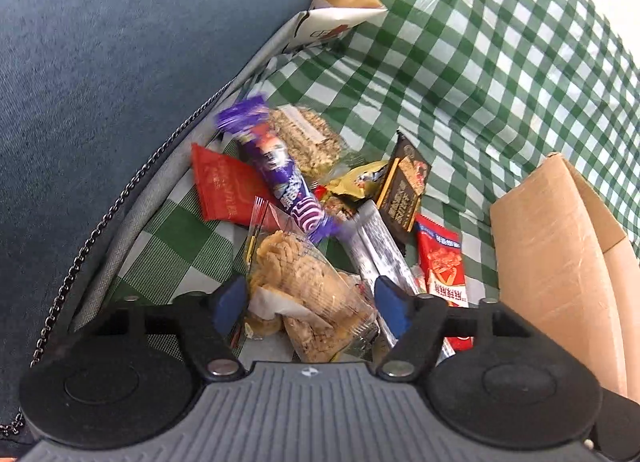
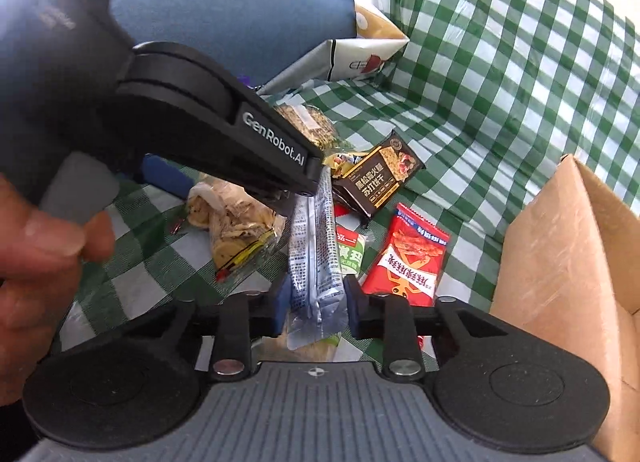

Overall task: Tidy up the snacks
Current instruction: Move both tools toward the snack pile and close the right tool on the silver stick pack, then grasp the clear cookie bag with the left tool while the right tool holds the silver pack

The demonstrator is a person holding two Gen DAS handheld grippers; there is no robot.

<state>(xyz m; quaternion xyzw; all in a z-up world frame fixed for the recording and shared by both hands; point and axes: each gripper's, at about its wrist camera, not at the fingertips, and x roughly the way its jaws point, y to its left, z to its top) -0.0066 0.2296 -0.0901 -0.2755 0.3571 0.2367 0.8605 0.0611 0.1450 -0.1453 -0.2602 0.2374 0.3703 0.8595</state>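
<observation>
A pile of snacks lies on the green checked cloth (image 1: 460, 81). My left gripper (image 1: 310, 304) is open, its blue pads on either side of a clear bag of beige biscuits (image 1: 304, 282). A purple wrapped bar (image 1: 280, 169) lies blurred above the pile. My right gripper (image 2: 316, 300) is shut on a long silver packet (image 2: 316, 254), which also shows in the left wrist view (image 1: 380, 250). Around it lie a red packet (image 2: 412, 258), a black cracker packet (image 2: 376, 177) and a green packet (image 2: 352, 252). The left gripper's body (image 2: 224, 133) crosses the right wrist view.
An open cardboard box (image 1: 560, 254) stands at the right, and it also shows in the right wrist view (image 2: 568, 262). A blue cushion (image 1: 120, 81) fills the left. A white and yellow paper bag (image 1: 340, 9) stands at the back. A red flat packet (image 1: 224, 189) and a granola bar (image 1: 308, 137) lie in the pile.
</observation>
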